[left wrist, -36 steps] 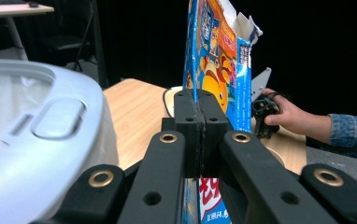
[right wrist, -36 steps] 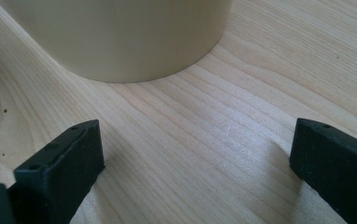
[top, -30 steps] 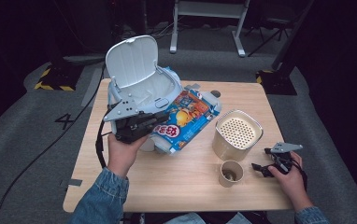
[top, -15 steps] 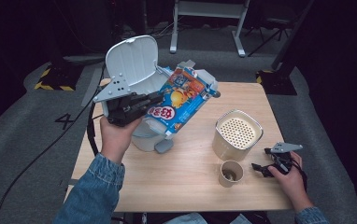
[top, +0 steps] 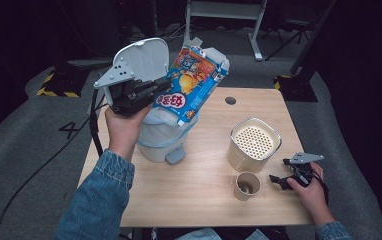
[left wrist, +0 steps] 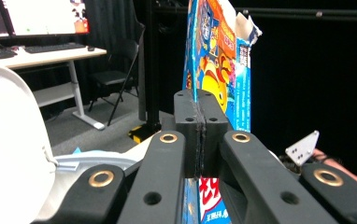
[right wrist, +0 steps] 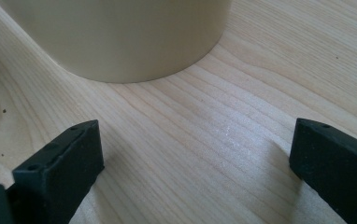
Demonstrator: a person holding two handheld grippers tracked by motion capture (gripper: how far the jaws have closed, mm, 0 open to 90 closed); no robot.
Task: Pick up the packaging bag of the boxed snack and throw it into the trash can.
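I see dark room, black curtains (left wrist: 307,70), grey floor (top: 29,165); white desk (left wrist: 36,53) with monitor (left wrist: 46,16), black chair (left wrist: 116,70) behind.

We hold the left hand-held gripper (top: 151,95) raised on a lifted forearm in a denim sleeve (top: 99,200), its body roughly level and pointing to the right in the high view, its two black jaws pressed together with only a thin seam between the pads. Our right hand (top: 306,182) rests low at the table's near right edge, and the right hand-held gripper (top: 279,172) lies close to the table (right wrist: 204,140) with its jaws spread wide apart.
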